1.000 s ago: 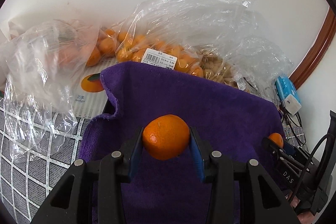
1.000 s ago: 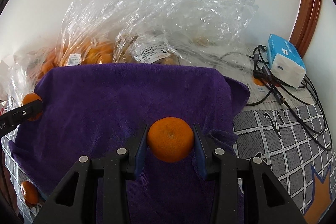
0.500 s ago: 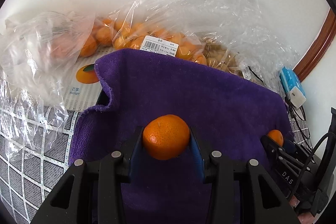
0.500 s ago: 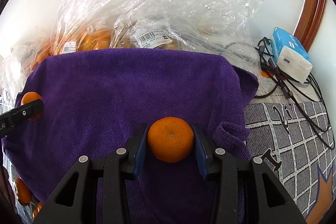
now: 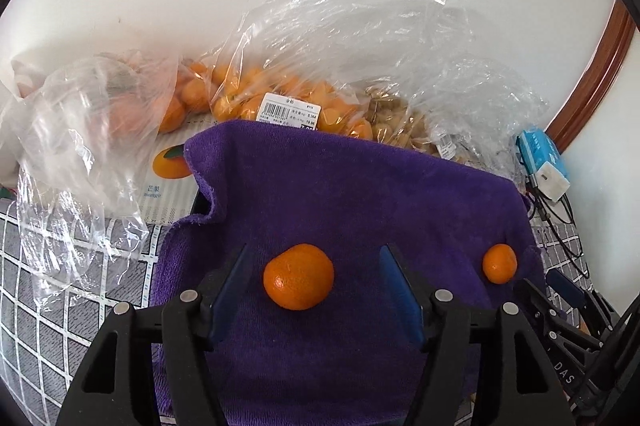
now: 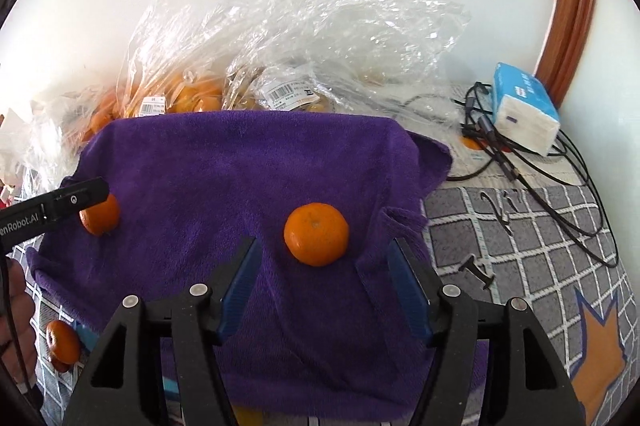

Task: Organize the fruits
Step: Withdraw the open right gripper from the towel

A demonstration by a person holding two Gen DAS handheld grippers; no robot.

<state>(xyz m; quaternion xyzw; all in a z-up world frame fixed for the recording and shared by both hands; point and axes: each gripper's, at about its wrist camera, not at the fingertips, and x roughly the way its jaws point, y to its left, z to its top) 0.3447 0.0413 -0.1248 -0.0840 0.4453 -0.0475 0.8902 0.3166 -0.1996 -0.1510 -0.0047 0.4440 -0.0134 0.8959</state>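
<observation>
Open purple towel (image 6: 248, 166) separates two tangerines, left (image 5: 298, 276) and right (image 6: 316, 233); clear fruit bags (image 5: 304, 66) wall the towel's far edge, while cables (image 6: 520, 162) and a tissue pack (image 6: 524, 108) crowd its far right corner.

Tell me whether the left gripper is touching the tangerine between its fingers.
Apart. The left wrist view shows purple towel on both sides between the tangerine and the left gripper fingers.

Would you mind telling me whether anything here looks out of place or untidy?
One mandarin lies off the purple towel, on the checked cloth by its near left edge, while two others sit on the towel. The towel's right corner is rumpled, and cables sprawl tangled beside the tissue pack.
</observation>
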